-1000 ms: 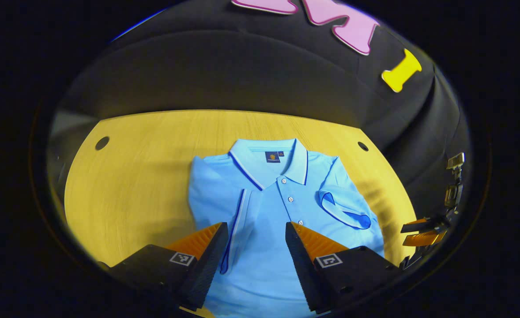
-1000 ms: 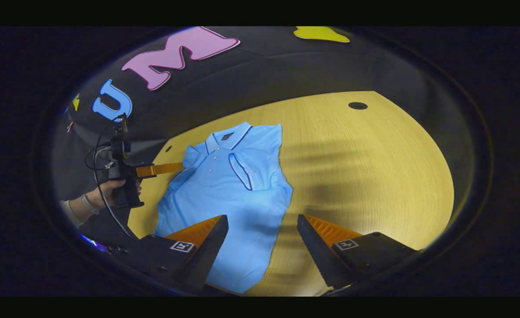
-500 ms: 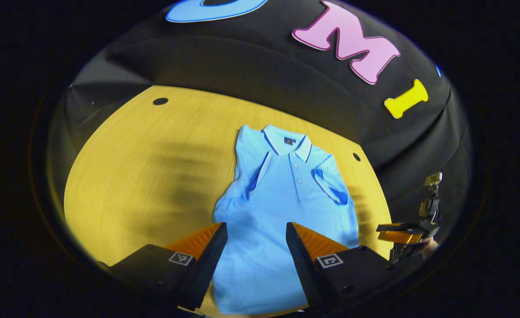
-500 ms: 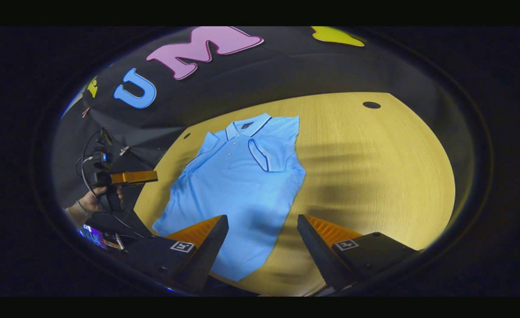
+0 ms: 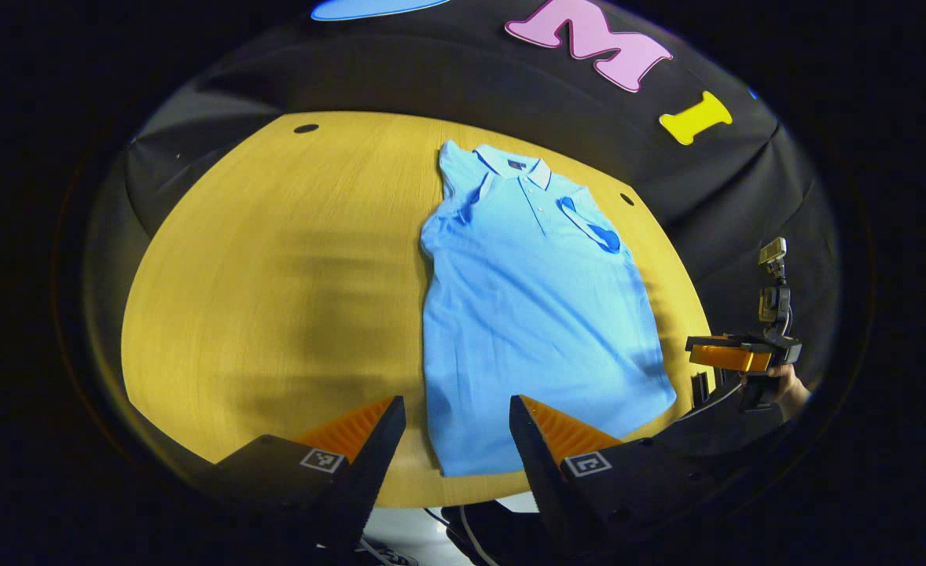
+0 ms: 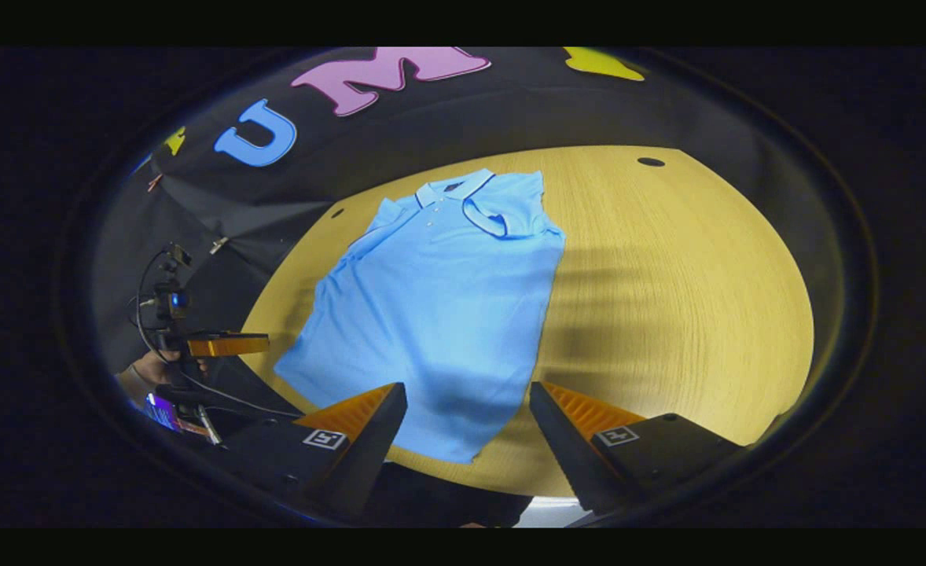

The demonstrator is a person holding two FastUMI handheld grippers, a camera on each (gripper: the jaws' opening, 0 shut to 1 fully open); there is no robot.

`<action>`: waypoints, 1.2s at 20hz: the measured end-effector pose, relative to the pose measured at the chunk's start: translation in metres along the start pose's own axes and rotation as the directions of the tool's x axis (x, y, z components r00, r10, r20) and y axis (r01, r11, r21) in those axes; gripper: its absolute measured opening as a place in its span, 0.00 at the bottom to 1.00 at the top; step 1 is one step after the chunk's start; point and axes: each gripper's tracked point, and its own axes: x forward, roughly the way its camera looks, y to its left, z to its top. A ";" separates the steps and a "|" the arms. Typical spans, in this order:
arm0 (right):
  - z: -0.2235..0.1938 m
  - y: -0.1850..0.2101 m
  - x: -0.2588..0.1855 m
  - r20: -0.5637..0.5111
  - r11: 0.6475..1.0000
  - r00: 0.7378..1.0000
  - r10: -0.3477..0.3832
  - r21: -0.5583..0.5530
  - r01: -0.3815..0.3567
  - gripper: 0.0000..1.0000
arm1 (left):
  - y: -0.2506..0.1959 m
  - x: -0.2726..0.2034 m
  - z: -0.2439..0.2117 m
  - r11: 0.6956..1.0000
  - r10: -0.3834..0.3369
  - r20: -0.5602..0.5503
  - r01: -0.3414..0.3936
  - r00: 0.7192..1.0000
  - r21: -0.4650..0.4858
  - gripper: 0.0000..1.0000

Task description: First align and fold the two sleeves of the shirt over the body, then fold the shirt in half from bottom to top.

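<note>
Both grippers have pulled back toward the near edge of the worktop [image 5: 274,299] since a second ago. Left gripper [image 5: 457,428] fingers apart, holding nothing; right gripper [image 6: 468,417] likewise apart and empty. Both hang just above the hem of the shirt [image 5: 534,314], which lies flat, collar at the far side. Both sleeves already lie folded over the body. Judgement: sleeve step done; bottom-to-top fold comes next, starting with hem grasps.

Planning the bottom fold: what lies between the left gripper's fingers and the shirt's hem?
Only bare table: in the left gripper view, the open left gripper frames the shirt hem's corner.
</note>
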 end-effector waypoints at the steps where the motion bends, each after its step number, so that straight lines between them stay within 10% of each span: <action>1: -0.011 0.002 -0.001 -0.012 1.000 1.000 -0.004 0.006 0.004 0.98 | 0.000 -0.001 -0.010 1.000 -0.010 -0.016 0.009 1.000 -0.008 0.86; 24: -0.066 0.034 0.032 -0.124 0.873 0.987 0.104 0.487 -0.031 0.83 | -0.014 0.024 -0.050 0.983 -0.130 -0.103 0.115 0.986 -0.143 0.80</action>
